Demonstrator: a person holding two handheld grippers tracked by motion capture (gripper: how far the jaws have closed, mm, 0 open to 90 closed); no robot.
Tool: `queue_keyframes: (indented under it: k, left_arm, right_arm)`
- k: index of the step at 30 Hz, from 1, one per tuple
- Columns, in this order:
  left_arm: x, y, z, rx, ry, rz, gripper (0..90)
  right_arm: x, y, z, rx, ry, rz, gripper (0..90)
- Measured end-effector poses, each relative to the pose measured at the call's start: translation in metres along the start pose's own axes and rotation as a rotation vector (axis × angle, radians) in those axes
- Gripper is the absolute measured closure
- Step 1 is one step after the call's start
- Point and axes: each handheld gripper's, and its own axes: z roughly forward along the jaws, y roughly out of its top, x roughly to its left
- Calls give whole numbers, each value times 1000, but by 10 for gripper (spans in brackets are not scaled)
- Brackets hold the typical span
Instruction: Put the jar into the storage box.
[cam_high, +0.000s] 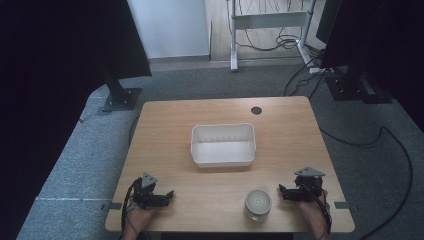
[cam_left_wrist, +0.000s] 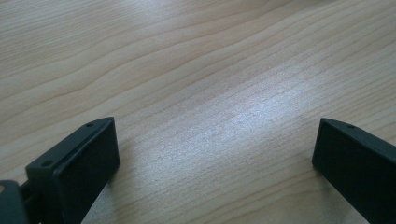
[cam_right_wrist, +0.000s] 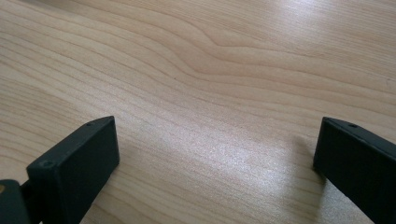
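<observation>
Leftmost, near the front edge of the tabletop (cam_high: 165, 120): the left tool (cam_high: 169, 194), held low in a hand, pointing inward along the wood. Spread wide in the left gripper view (cam_left_wrist: 215, 154), with nothing but bare wood grain between the two black jaws.

Further along, at mid-tabletop: an empty white bin (cam_high: 223, 161), rectangular, well apart from both tools.

Then, toward the front right: a small round jar (cam_high: 258, 204), upright, see-through at the sides with a pale top. Stands close to the front edge, just beside the right tool (cam_high: 283, 190) and apart from it. Probably glass or hard clear plastic, though hard to tell which from above. Judged stiff, smooth and rather slippery, light if empty, and breakable if knocked off that near edge. Calls for a grip across the round wall, below the top and square to the middle, so that the curve does not squirt out sideways; firm pressure, not a hard clamp. Best lifted straight up before any sideways travel, given the edge so close by.

Rightmost: the right tool itself, aimed inward at the jar. Gapes wide in the right gripper view (cam_right_wrist: 215, 154), holding nothing, with ample room for the jar's width.
</observation>
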Motion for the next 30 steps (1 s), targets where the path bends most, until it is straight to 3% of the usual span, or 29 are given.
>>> queue_keyframes:
  k: [18,30]
  left_arm:
    - [0,-3,-5,-3,-20,18,60]
    - [-9,1,-11,-18,-37,42,63]
  right_arm:
    - [0,0,0,-3,2,-2,7]
    - [0,0,0,-4,4,-3,11]
